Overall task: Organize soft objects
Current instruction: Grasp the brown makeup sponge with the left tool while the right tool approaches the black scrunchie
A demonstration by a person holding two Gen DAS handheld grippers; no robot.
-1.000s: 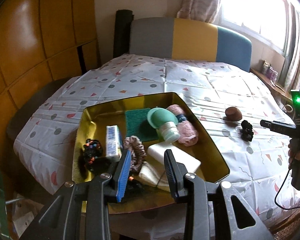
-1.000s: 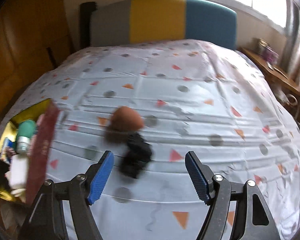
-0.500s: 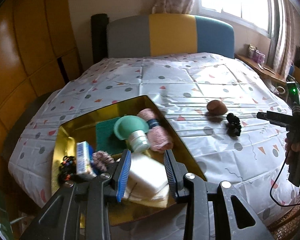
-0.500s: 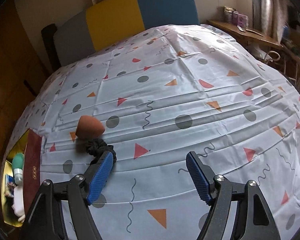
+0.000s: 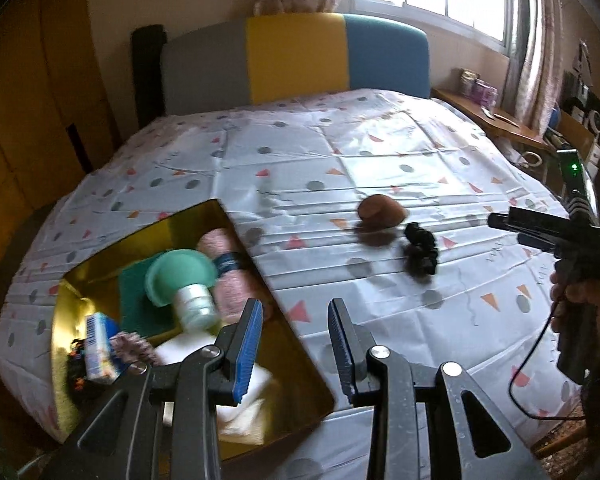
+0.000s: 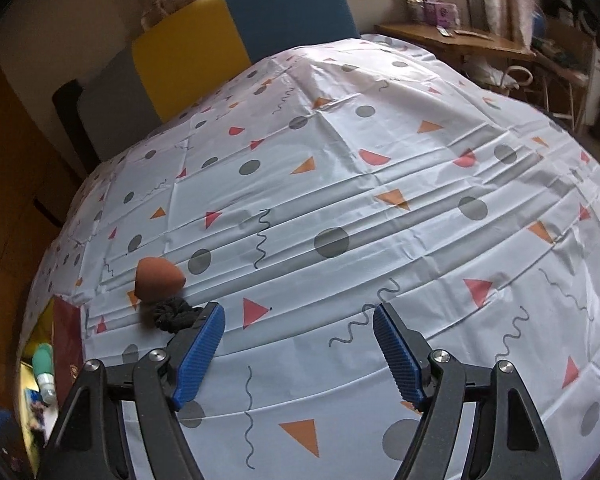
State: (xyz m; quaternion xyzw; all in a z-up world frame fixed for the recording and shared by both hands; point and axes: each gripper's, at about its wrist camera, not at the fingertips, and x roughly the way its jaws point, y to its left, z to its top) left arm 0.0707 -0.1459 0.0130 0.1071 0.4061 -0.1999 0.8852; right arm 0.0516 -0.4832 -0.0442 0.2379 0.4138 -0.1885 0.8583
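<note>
Brown sponge (image 5: 381,213) and black scrunchie (image 5: 421,249) lying touching on the patterned cloth (image 6: 380,216), outside the gold tray (image 5: 300,354) of sorted items. Left gripper (image 5: 296,346) over the tray's edge, jaws narrowly parted, empty; right gripper (image 6: 298,354) wide apart, holding nothing, scrunchie just beside its left finger. Likely fault: a grip that snags cloth, or nudges the sponge so it rolls

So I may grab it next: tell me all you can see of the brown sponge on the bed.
The brown makeup sponge is egg-shaped, matte and soft-looking, lying on its side on the patterned sheet, outside the gold tray. A black scrunchie lies just in front of it, perhaps touching. No gripper touches the sponge.
</note>
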